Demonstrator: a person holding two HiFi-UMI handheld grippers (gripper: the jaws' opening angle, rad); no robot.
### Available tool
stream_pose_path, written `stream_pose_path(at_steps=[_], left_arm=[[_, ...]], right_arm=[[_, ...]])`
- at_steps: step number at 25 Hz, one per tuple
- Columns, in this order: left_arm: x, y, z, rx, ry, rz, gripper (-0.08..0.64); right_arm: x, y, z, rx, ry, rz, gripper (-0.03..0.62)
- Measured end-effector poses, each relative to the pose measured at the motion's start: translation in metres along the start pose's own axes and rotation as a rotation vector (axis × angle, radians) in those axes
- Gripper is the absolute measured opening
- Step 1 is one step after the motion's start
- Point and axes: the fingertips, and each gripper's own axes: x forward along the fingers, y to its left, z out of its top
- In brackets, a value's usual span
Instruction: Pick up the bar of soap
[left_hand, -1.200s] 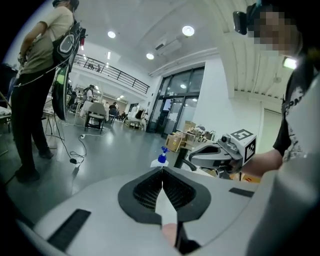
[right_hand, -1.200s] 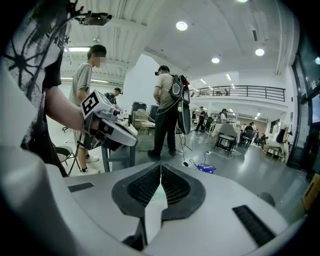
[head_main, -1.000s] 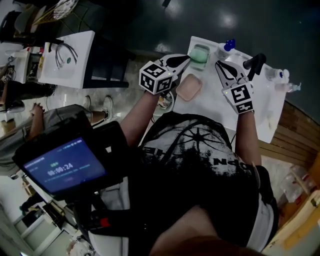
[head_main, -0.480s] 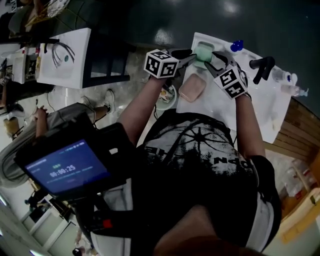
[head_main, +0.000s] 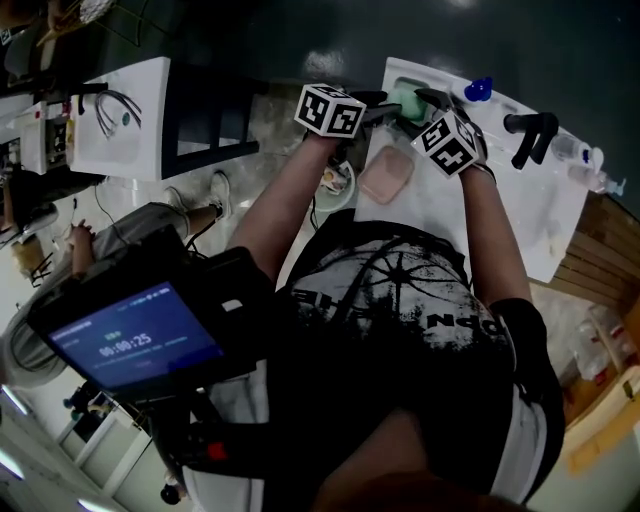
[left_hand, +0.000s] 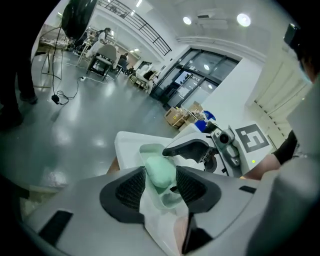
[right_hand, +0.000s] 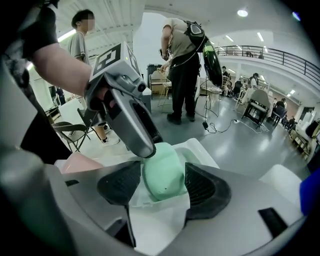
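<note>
A pale green bar of soap (head_main: 407, 100) lies in a light green dish (left_hand: 172, 197) at the far end of the white table (head_main: 520, 220). My left gripper (head_main: 388, 108) comes at it from the left and my right gripper (head_main: 428, 103) from the right. In the left gripper view the soap (left_hand: 160, 170) sits between that gripper's (left_hand: 161, 174) pads, whose jaws have just been opening. In the right gripper view the soap (right_hand: 164, 172) lies between my right gripper's (right_hand: 164, 170) pads, also just opened. I see no pad pressing on it. The left gripper's finger (right_hand: 131, 125) reaches its top.
A pink soap dish (head_main: 386, 175) lies just nearer me on the table. A blue-capped bottle (head_main: 480, 88), a black handle (head_main: 530, 130) and a clear bottle (head_main: 590, 160) stand at the right. People (right_hand: 182, 60) stand beyond the table on the grey floor.
Both grippers have come together from either side onto the green soap and dropped toward it. Their jaws, shut a second ago, now stand apart.
</note>
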Motion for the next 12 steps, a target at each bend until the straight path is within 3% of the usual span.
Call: stream_pose_path(at_steps=[5,12], left_arm=[[0.010,0.006,-0.005,-0.013,0.041,-0.024,0.186],[0.011,0.013,-0.006,-0.038,0.022,-0.010,0.184]], right_arm=[[0.018,-0.006,-0.005,-0.009,0.040,-0.017,0.270],[0.021,-0.005,-0.001,-0.007,0.024,-0.017,0.270]])
